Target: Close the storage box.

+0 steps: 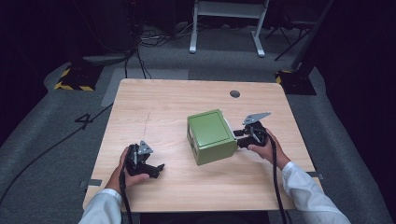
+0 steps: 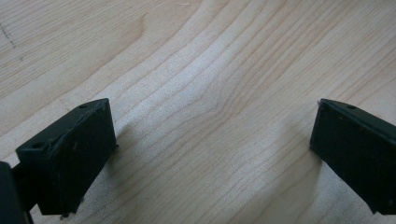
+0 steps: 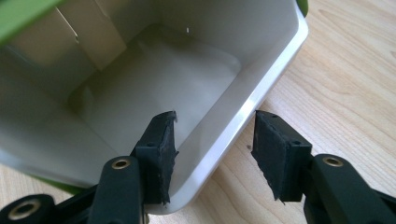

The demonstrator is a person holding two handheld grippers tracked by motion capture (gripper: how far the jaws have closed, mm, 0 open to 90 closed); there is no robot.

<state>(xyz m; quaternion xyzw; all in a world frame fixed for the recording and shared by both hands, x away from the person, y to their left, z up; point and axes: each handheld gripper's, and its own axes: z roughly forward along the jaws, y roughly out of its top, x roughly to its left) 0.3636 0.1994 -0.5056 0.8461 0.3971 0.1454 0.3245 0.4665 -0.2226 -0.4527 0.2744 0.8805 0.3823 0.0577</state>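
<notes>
Right gripper point(image 3: 215, 154) jaws straddle white rim of green box point(image 1: 211, 136) on wooden table point(image 1: 163, 102), unclosed; closure should be square. Left gripper point(image 2: 212, 154) held open, empty, lower left.

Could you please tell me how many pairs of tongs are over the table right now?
2. The left black tongs rest open on the pale wooden table near its front left; the right black tongs straddle the white wall of the green open-sided box.

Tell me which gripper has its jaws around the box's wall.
The right gripper: its jaws straddle the white rim of the green box. The left gripper sits apart, jaws over bare table.
</notes>
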